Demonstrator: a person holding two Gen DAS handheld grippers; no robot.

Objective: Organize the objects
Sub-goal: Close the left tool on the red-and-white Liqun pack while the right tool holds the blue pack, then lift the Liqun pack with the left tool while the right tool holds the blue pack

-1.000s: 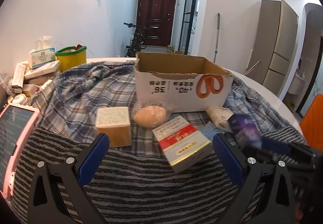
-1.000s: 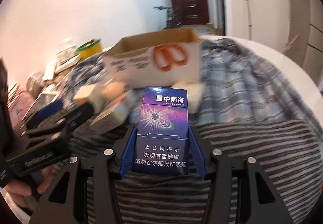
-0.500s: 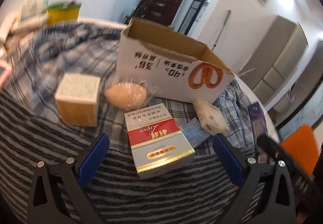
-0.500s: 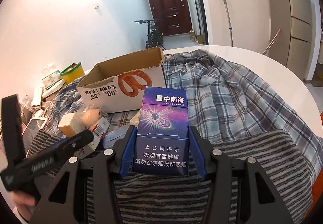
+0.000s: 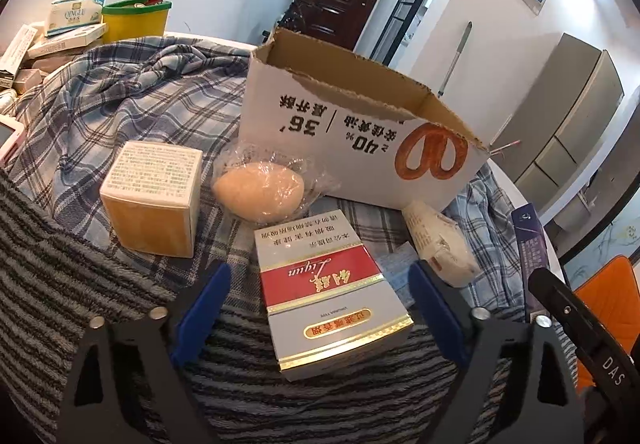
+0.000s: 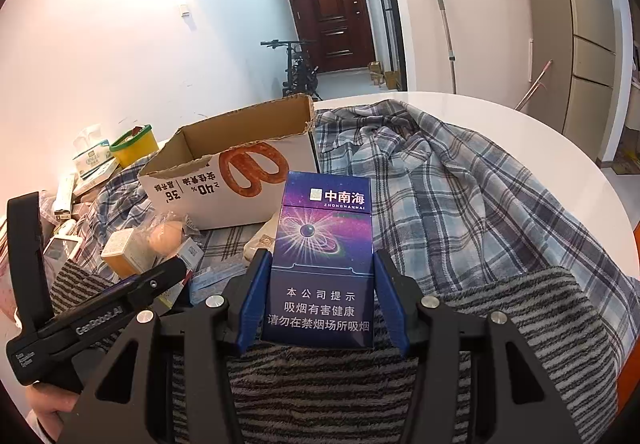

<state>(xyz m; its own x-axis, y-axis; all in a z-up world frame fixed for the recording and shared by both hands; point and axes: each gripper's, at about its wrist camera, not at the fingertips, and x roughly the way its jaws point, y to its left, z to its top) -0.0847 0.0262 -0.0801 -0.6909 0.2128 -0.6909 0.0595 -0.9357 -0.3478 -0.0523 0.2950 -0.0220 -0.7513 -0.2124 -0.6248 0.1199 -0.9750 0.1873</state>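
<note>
Left wrist view, from left to right: a stack of small boxes topped by a tissue box (image 5: 76, 10) is seen at the table's far left edge, with a yellow tub (image 5: 134, 22) beside it. A plaid cloth (image 5: 120, 92) is spread over the table, and a striped towel (image 5: 52, 284) lies nearer the camera. On these a cream and tan box (image 5: 154, 196) stands, and just to its right a wrapped pale oval item (image 5: 258, 194) is seen in front of the open cardboard box (image 5: 356, 136). The left gripper (image 5: 318, 320) is held with its blue pads on either side of the red and white cigarette pack (image 5: 332, 300); its jaws are closing, and a gap is visible between each pad and the pack, which lies flat on the towel. A white wrapped packet (image 5: 440, 248) lies to the right, close to the cardboard box's corner.

In the right wrist view, the left gripper is seen at the lower left, held by a hand (image 6: 52, 410). The right gripper (image 6: 320, 296) is clamped on the upright purple cigarette pack (image 6: 324, 264), both pads pressed to its sides. The cardboard box is seen behind and to the left.
</note>
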